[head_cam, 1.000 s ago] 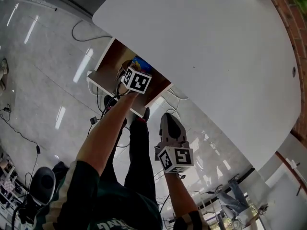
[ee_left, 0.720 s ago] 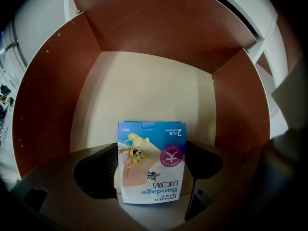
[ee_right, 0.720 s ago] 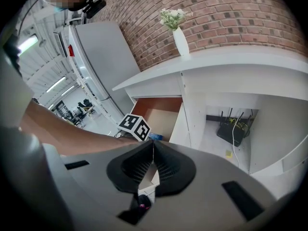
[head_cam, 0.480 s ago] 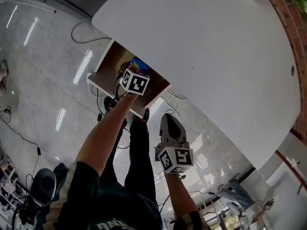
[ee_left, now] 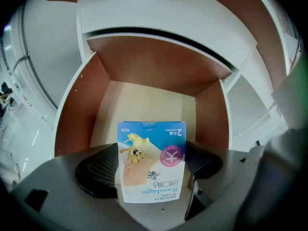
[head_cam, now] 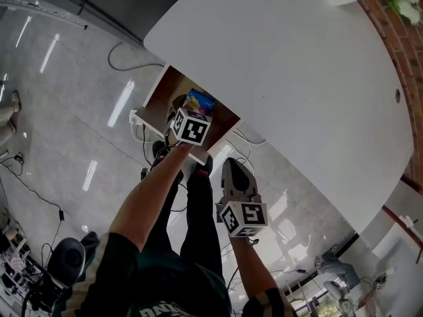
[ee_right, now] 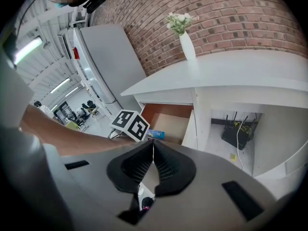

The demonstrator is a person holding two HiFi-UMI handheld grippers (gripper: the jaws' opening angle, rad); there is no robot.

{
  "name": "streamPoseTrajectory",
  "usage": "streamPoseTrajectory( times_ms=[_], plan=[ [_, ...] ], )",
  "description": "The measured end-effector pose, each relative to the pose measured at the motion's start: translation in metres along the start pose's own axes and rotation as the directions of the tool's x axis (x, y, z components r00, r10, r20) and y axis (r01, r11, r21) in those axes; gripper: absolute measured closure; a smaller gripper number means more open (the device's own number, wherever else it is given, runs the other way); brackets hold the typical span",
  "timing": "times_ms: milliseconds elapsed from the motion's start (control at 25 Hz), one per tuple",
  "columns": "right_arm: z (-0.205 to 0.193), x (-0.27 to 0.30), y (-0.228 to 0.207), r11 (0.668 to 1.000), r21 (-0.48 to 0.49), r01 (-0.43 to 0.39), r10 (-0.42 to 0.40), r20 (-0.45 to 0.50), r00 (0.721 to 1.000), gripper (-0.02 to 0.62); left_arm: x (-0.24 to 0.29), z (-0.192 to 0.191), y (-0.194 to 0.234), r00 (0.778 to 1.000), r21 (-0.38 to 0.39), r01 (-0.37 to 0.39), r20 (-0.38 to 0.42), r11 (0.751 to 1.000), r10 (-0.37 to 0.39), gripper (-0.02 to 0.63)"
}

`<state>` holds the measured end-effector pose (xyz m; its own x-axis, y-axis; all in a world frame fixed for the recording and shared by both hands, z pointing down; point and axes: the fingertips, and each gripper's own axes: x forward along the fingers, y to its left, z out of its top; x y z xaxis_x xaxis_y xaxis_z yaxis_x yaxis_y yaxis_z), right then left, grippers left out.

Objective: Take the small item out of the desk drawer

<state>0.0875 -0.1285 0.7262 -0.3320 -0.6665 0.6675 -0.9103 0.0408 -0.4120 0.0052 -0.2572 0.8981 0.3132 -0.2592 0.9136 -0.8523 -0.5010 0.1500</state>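
The right tool hangs nearest, its jaws pressed together on nothing, short of the white counter. Beyond it, the left tool clamps a blue bandage box above the open drawer. A vase stands on the counter's far end.

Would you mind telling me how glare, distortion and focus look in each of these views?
Head view: long light streaks glare off the glossy floor. Left gripper view: fisheye bows the drawer walls, corners go black, yet the bandage box is sharp, its print readable. Right gripper view: the brick wall curves and the desk edge bends.
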Motion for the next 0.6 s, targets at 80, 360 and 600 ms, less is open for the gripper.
streamPoseTrajectory(
  times_ms=[80,360,600],
  plan=[
    [0.003,-0.001,0.005,1.000,-0.010,-0.008,0.008,0.003,1.000,0.571,-0.011,0.003,-0.002,1.000,-0.004,0.008,0.011,1.000,-0.008,0.166],
    [0.020,-0.012,0.023,0.998,-0.056,-0.008,0.008,0.011,1.000,0.571,-0.057,0.004,0.000,0.999,-0.011,0.007,0.046,1.000,-0.007,0.166],
    [0.044,-0.033,0.027,0.999,-0.044,0.029,-0.026,0.060,0.998,0.571,-0.100,0.010,-0.008,0.996,-0.012,0.014,0.087,1.000,-0.013,0.166]
  ],
)
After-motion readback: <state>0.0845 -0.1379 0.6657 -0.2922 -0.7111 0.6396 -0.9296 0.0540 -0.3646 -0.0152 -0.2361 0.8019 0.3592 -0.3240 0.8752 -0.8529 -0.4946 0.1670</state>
